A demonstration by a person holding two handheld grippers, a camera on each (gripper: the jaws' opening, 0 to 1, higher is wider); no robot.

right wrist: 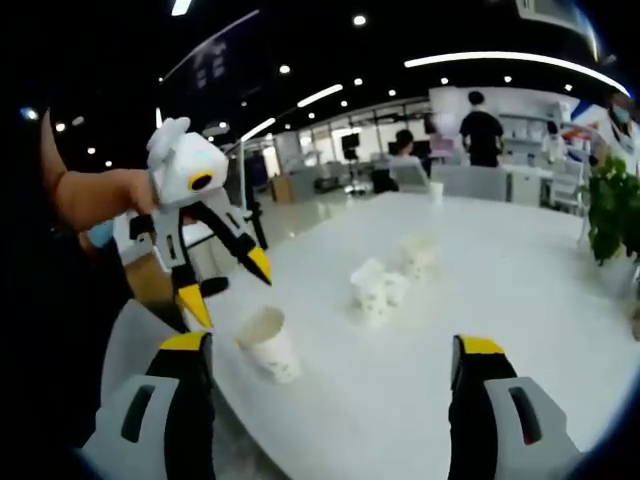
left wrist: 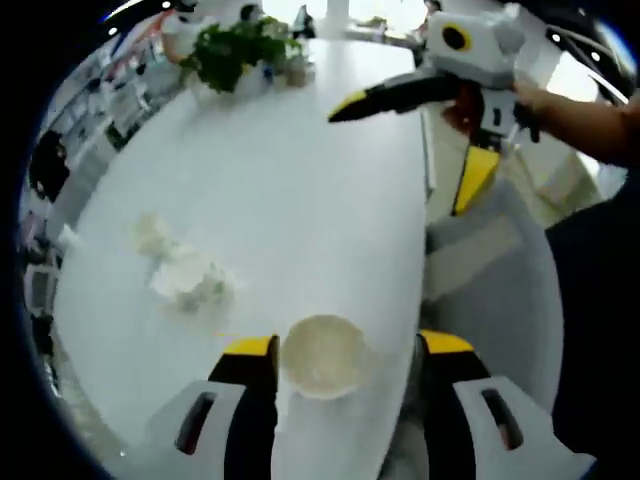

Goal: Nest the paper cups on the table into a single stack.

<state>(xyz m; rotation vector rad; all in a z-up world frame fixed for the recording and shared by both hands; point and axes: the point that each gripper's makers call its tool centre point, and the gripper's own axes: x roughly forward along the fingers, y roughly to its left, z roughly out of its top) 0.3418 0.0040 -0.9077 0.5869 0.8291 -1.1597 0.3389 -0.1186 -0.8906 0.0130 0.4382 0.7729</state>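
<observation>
In the left gripper view, the left tongs (left wrist: pixel 345 365) stand apart around an upright paper cup (left wrist: pixel 322 355) at the white worktop (left wrist: pixel 300 200) edge; more cups (left wrist: pixel 185 270) lie beyond it. In the right gripper view, the right tongs (right wrist: pixel 335 365) gape wide, empty, with the cup (right wrist: pixel 268 345) just ahead of them.

At the far end of my long white oval table (left wrist: pixel 300 170) stands a leafy green potted plant (left wrist: pixel 235 50). Beyond the table I see people (right wrist: pixel 481 130) seated and standing in an open office, under a dark ceiling with bright strip lights (right wrist: pixel 505 58).
</observation>
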